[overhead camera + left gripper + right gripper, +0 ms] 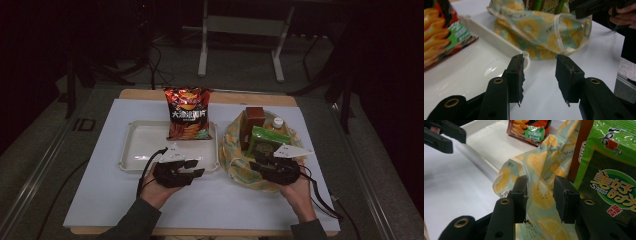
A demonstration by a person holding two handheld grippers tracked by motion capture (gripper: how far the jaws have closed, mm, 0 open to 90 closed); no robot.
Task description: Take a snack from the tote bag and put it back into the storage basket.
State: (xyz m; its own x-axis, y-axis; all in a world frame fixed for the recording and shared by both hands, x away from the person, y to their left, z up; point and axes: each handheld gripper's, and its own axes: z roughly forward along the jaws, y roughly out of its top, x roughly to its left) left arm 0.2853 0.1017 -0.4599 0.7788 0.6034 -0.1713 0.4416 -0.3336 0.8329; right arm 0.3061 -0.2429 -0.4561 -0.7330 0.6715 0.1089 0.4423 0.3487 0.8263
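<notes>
While your right gripper [540, 200] hangs released over the lemon-print bag [544, 200], closing could snag loose cloth and tip the green packet [610, 170]. Your left gripper [540, 77] waits unclenched by the white tray [474, 67] holding the chip bag [189, 112].

The bag [260, 165] is pale green cloth with a pattern of yellow and orange lemon slices and a whitish edge. The green packet [266, 141] in it has a dark panel and a round badge with yellow and red letters. Beside it, the box [252, 125] is brown. The bottle [278, 122] has a white cap. The chips [188, 113] are in a red and orange pack with a green label. The tray [135, 150] is white, and the tabletop [100, 185] is white too. Both tools, left [187, 170] and right [267, 166], are black.
</notes>
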